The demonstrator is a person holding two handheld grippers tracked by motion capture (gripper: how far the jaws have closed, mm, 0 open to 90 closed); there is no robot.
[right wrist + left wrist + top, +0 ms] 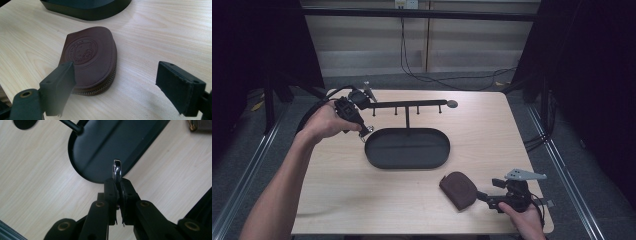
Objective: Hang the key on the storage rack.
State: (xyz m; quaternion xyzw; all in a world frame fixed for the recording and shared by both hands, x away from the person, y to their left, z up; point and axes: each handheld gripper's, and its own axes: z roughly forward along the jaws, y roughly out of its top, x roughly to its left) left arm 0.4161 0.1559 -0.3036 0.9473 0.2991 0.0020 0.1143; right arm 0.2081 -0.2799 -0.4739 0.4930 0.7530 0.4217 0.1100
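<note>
At the near right of the table (337, 200), the right gripper (484, 196) lies low and level in the person's hand, jaws spread wide and empty, pointing left at the brown pouch (458, 189). In the right gripper view the pouch (90, 60) lies flat and zipped, with one jaw just beside its near edge and the other well apart to its right; neither pad presses on it.

Farther off, in the middle, sits the black oval tray (377, 159), with a hook rack (412, 104) rising behind it.

At the far left, the left gripper (364, 131) is raised and tilted down toward the tray's left end, the forearm reaching in from the near left. Its jaws are clamped tight on a small metal ring (117, 170), held edge-on above the tray's rim (75, 167).

By my judgement the ring is picked up but not yet placed, either on a hook or in the tray; the pouch is not yet grasped.
</note>
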